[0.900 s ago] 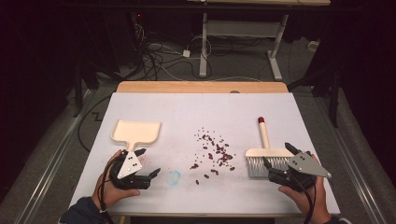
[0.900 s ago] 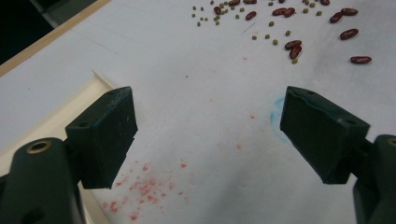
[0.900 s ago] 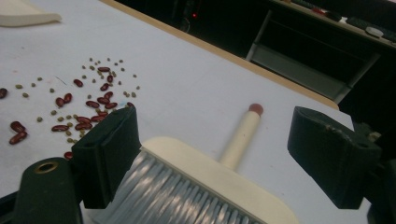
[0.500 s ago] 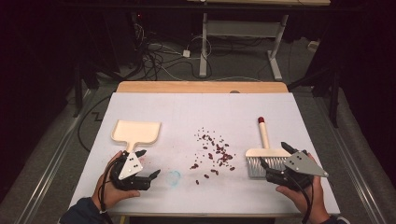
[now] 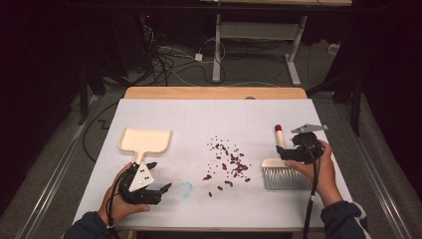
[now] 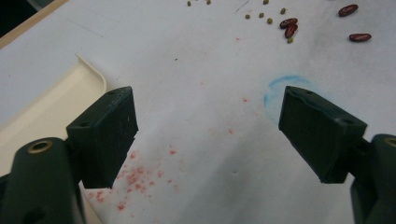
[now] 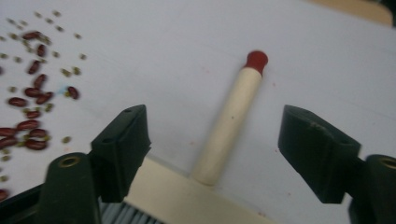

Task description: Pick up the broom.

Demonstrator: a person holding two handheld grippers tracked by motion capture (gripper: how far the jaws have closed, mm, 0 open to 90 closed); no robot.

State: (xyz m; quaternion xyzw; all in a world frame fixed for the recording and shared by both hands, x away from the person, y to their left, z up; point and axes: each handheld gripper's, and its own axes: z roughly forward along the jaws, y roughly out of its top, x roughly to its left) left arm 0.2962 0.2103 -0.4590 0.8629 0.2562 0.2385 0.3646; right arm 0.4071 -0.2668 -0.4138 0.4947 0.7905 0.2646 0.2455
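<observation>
Right gripper (image 5: 291, 149): jaws wide apart, astride the handle of the brush (image 7: 229, 120), gripping nothing. Brush lies flat on the white table (image 5: 209, 114), right of the scattered beans (image 5: 226, 164). Left gripper (image 5: 160, 180): open, empty, just beside the dustpan (image 5: 145, 141).

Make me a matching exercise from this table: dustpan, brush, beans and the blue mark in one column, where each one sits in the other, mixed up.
1 dustpan
2 brush
3 beans
4 blue mark

A scattered mid-table
B under the right gripper
C beside the left gripper's open jaws
D left side, handle toward the person

Pairs: 1-D, 2-B, 3-A, 4-C
</observation>
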